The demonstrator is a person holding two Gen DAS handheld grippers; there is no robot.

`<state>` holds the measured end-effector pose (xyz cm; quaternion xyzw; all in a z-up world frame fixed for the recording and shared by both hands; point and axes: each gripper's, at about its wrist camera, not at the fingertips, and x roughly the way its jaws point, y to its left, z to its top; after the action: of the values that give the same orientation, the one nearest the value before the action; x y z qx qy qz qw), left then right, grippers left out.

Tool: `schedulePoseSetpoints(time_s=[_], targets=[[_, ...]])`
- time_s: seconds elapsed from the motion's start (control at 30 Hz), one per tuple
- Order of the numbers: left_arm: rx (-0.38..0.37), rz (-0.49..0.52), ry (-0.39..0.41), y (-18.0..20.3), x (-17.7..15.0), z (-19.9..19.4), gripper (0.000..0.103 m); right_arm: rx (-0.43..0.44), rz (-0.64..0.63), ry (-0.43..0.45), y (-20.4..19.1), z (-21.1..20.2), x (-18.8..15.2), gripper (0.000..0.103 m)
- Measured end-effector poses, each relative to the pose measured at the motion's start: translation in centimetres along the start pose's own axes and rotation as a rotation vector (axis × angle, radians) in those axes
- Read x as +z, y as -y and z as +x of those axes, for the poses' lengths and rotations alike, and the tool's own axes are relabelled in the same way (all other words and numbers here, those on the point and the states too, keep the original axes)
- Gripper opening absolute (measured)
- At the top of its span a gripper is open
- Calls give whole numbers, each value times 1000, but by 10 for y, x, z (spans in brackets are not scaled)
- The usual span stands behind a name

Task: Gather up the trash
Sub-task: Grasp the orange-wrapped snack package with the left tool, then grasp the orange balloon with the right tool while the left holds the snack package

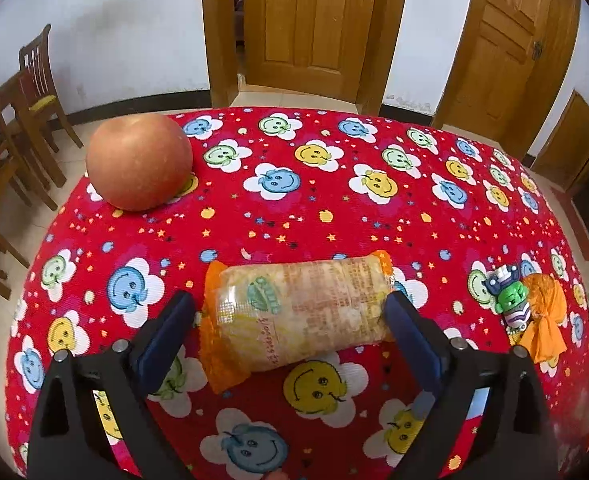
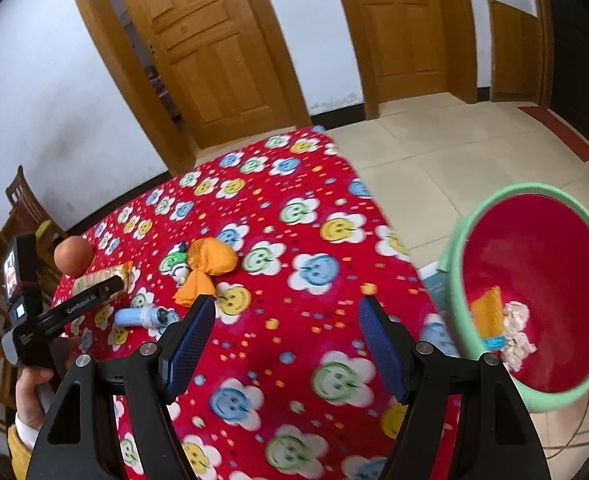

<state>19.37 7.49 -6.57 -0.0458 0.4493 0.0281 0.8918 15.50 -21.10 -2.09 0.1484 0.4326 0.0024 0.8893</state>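
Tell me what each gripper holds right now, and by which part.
Nothing is held. The left gripper is open, straddling the snack packet's two ends; the right gripper is open and empty.

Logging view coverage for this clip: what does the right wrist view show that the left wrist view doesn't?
Right wrist only: the bin's inside with trash in it, a blue tube on the cloth, and the left gripper from outside. Left wrist only: the left gripper's open jaws flanking the snack packet. Both: the apple, the orange wrapper, and the red tablecloth.

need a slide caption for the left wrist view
Open left gripper straddling a clear orange-ended snack packet on the red smiley-flower tablecloth.
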Motion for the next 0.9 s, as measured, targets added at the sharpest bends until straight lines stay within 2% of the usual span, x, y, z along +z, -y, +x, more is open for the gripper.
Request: schedulePoseSetpoints(time_s=[0.07, 0.2, 0.4, 0.7, 0.8, 0.87, 0.9], targets=[[-2, 10, 3, 0, 0, -1, 94, 10, -10, -17, -7, 11, 1, 75], [-40, 25, 13, 2, -1, -6, 80, 20, -25, -56, -21, 33, 5, 75], [-42, 39, 44, 7, -6, -17, 66, 27, -40, -92, -36, 56, 8, 75], [-64, 24, 53, 3, -4, -22, 61, 43, -61, -92, -51, 73, 10, 74], [-66, 26, 63, 3, -5, -25, 57, 47, -72, -100, -55, 77, 10, 51], [-75, 22, 66, 2, -5, -27, 57, 61, -79, -104, -56, 78, 8, 43], [-76, 20, 65, 3, -5, -27, 56, 66, -80, -104, -56, 78, 8, 35]])
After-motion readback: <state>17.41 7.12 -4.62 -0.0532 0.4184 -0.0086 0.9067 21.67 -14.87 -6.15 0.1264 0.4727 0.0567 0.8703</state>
